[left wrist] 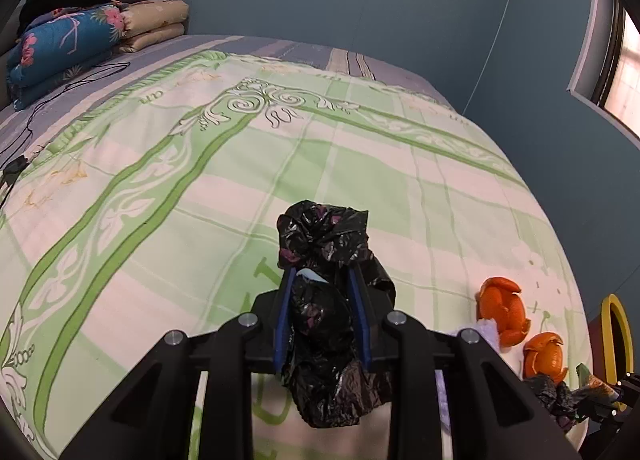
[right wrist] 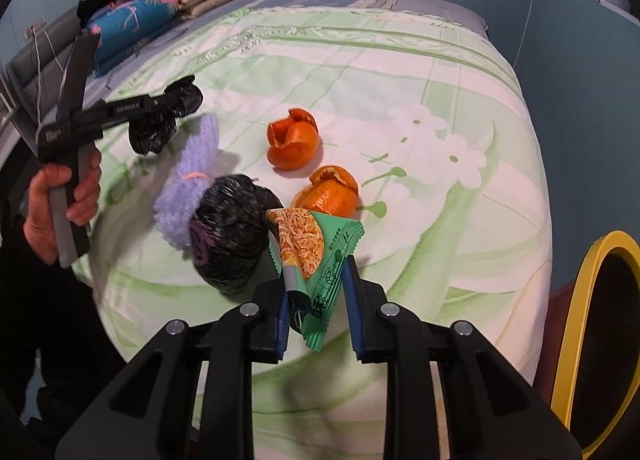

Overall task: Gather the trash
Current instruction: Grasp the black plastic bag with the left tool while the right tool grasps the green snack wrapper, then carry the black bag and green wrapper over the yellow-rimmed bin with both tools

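Both views look forward and down along their own fingers, close over the bed [left wrist: 240, 163]. The left wrist camera faces the far wall; the right sits near the bed's edge (both catch the orange peels [right wrist: 294, 143] and folded quilts [left wrist: 68, 43]).

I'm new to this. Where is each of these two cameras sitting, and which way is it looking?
Left wrist view: rides on the left gripper, looking down along its fingers across the bed toward the folded bedding; the fingers pinch a black plastic bag.
Right wrist view: rides on the right gripper, looking down at the bed's near corner; its fingers pinch a green snack wrapper. The person's left hand shows too.
Shared: both show the bed, two orange peels and the yellow-rimmed bin.
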The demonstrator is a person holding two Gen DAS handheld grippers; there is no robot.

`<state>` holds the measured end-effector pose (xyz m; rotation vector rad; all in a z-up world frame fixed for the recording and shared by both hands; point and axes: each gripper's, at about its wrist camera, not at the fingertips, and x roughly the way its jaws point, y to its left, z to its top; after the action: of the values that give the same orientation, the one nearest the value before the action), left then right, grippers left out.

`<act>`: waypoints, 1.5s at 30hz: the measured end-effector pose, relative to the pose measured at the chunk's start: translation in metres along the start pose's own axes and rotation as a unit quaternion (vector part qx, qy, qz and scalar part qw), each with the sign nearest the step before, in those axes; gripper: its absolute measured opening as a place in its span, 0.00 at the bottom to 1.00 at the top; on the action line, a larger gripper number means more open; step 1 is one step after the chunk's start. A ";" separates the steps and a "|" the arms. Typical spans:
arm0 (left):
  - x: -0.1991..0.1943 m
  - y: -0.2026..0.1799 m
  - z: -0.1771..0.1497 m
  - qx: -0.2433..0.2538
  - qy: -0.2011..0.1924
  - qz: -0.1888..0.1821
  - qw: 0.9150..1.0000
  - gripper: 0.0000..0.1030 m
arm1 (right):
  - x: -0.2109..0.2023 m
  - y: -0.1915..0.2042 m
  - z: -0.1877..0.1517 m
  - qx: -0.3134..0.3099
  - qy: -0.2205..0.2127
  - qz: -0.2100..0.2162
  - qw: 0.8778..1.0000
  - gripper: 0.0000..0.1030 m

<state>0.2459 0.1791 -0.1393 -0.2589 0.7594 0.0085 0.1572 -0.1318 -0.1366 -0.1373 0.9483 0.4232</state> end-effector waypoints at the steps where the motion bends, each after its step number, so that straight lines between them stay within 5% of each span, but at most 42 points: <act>1: -0.005 0.001 0.000 -0.002 -0.004 0.000 1.000 0.24 | -0.005 0.000 0.001 -0.001 -0.007 0.002 1.000 0.22; 13: -0.054 -0.004 0.002 -0.006 -0.039 -0.018 0.999 0.24 | -0.045 -0.004 0.004 0.006 -0.062 0.017 0.998 0.22; 27: -0.118 -0.078 0.002 0.060 -0.085 -0.063 0.993 0.24 | -0.101 -0.016 0.002 0.015 -0.124 0.021 0.992 0.22; 45: -0.185 -0.208 -0.024 0.181 -0.125 -0.154 0.963 0.24 | -0.182 -0.083 -0.022 0.058 -0.188 -0.050 0.979 0.22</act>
<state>0.1163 -0.0118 0.0176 -0.0229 0.4517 -0.3834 0.0817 -0.2667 -0.0077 0.0035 0.5889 0.2867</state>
